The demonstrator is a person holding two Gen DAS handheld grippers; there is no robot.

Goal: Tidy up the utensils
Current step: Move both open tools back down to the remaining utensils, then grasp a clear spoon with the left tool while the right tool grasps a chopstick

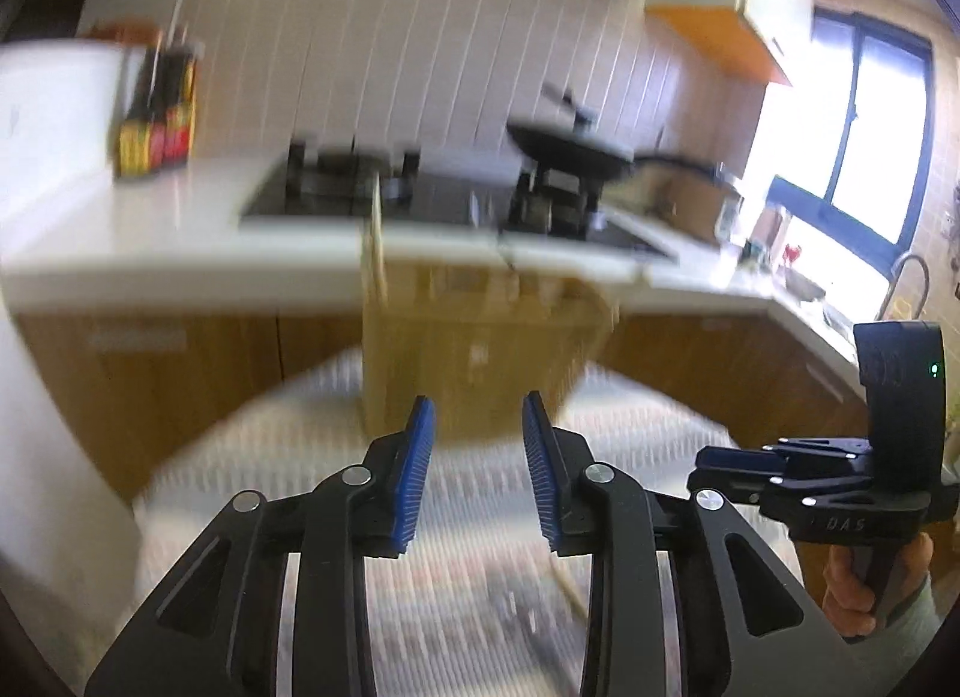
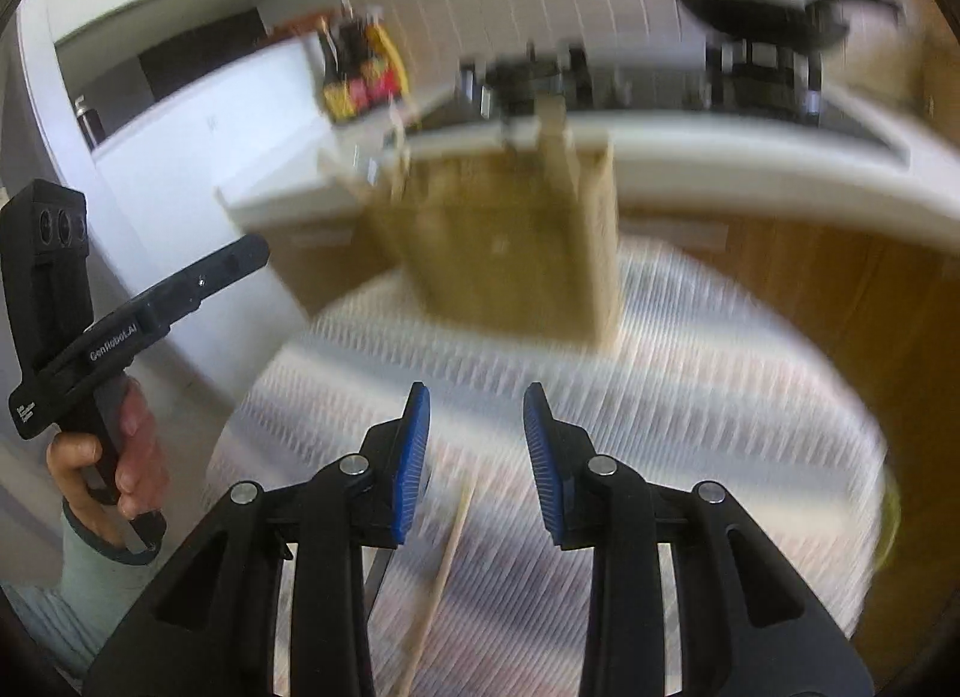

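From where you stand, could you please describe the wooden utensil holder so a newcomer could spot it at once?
Find the round table with the pale striped cloth before the kitchen counter. At its far edge stands the wooden utensil holder, a tan, upright box with sticks poking out, the only tall thing on the table.

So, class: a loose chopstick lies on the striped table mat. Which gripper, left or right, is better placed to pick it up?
Probably the right gripper: the chopstick lies just below its open jaws. The left gripper, also open, sees only a short piece of it, off to one side.

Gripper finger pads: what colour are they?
Blue, ribbed pads on black fingers; clearest in the right wrist view.
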